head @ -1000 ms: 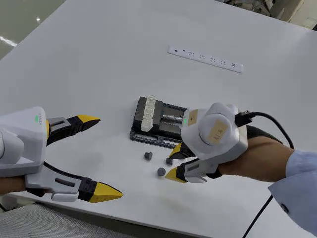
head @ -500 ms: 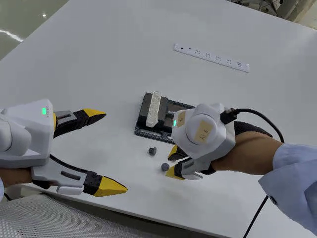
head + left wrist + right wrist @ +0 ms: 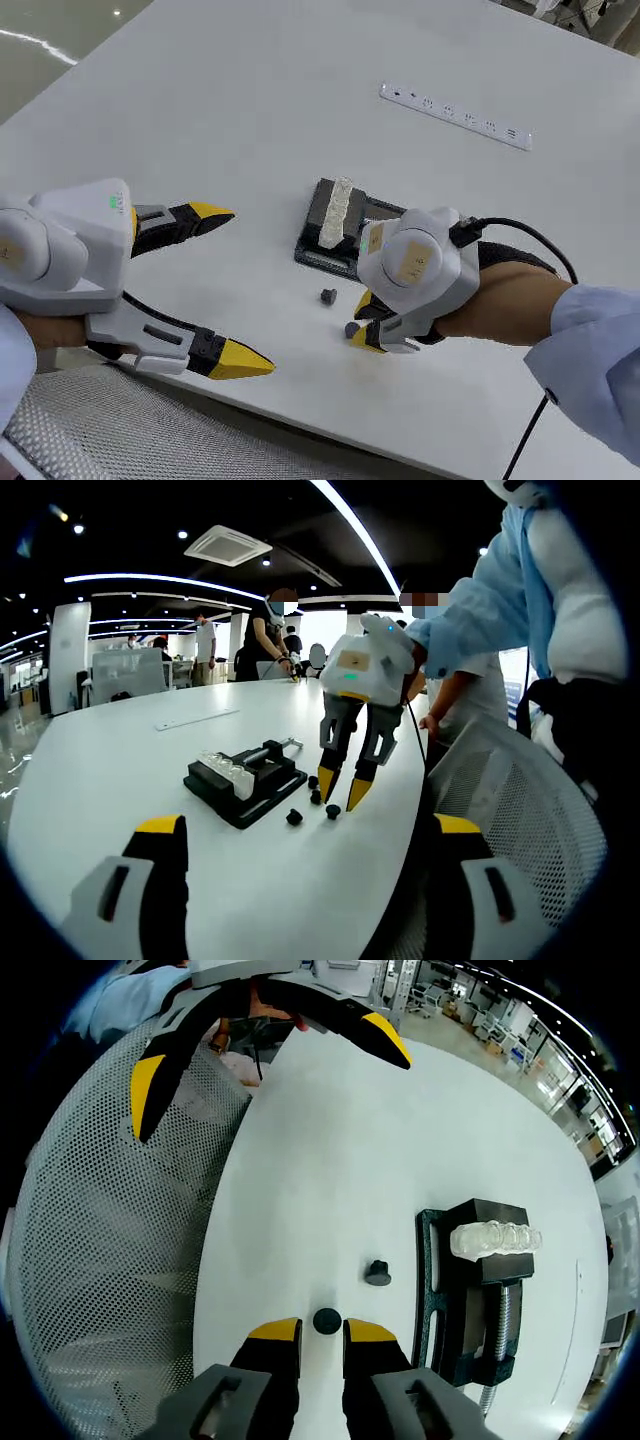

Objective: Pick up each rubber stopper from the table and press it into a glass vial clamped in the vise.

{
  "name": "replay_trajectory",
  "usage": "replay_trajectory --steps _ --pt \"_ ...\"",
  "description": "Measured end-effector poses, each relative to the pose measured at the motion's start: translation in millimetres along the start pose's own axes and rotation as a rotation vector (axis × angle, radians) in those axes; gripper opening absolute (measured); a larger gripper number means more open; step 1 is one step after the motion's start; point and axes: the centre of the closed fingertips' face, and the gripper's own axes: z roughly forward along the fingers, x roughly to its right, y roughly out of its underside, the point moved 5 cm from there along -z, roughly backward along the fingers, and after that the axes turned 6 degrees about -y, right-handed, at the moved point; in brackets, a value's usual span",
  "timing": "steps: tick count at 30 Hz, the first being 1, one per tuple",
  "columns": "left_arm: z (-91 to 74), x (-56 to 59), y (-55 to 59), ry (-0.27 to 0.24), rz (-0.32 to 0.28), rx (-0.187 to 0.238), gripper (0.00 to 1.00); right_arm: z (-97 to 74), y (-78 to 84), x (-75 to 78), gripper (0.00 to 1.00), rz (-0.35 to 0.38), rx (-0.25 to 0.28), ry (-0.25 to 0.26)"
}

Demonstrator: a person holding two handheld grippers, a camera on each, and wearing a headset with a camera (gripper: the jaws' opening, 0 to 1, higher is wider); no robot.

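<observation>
Our right tongs (image 3: 322, 1334) hang low over the table (image 3: 250, 100), yellow tips a narrow gap apart. A dark rubber stopper (image 3: 326, 1321) sits on the white top right at the mouth of that gap, not yet pinched as far as we can judge. The gap looks only a little wider than the stopper, which suits a small round thing that could skid away. We read this as the closing-in step of a pick.

A second stopper (image 3: 377, 1273) lies just beyond, between the first and the vise (image 3: 465, 1300). The vise holds a row of clear glass vials (image 3: 495, 1238). In the left gripper view they stand upright, presumably so that a stopper can be pushed in from above.

Our left tongs (image 3: 232, 286) are spread wide with nothing between them. They sit near the table edge and well apart from the vise. We take it they are parked there to leave the right side room. A white power strip (image 3: 455, 102) lies far off across the table and plays no part.
</observation>
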Motion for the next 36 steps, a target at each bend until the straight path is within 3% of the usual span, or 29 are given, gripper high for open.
replay_trajectory --steps 21,36 --pt "-3.7 0.0 1.5 -0.011 -0.01 0.004 0.97 7.2 0.3 3.6 0.08 -0.033 -0.033 0.009" --pt "5.2 4.0 -4.0 0.022 0.005 -0.012 0.96 3.7 3.6 4.2 0.07 -0.011 -0.024 0.02"
